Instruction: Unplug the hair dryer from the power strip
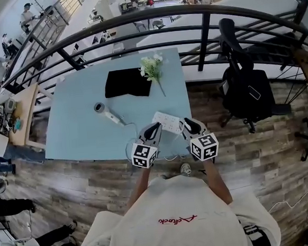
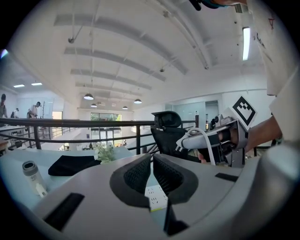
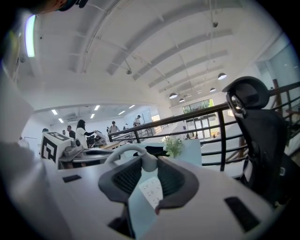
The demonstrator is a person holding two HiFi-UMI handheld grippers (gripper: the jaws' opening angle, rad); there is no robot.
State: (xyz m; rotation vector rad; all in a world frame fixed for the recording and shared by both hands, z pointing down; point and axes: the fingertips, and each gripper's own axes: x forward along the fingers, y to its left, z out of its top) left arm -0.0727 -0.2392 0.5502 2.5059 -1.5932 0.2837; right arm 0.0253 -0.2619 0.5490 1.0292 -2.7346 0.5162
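The head view looks steeply down from above the table's (image 1: 75,136) near edge, far enough off to take in the whole top and the railing (image 1: 136,25) behind it. The camera on the left gripper (image 1: 154,127) sits low at that near edge and faces across the table toward the railing. The one on the right gripper (image 1: 189,123) sits just beside it and faces the same way. All three views share the power strip (image 1: 167,122) on the table, the flowers (image 1: 152,67) farther back, and the chair (image 1: 244,86) right of the table.
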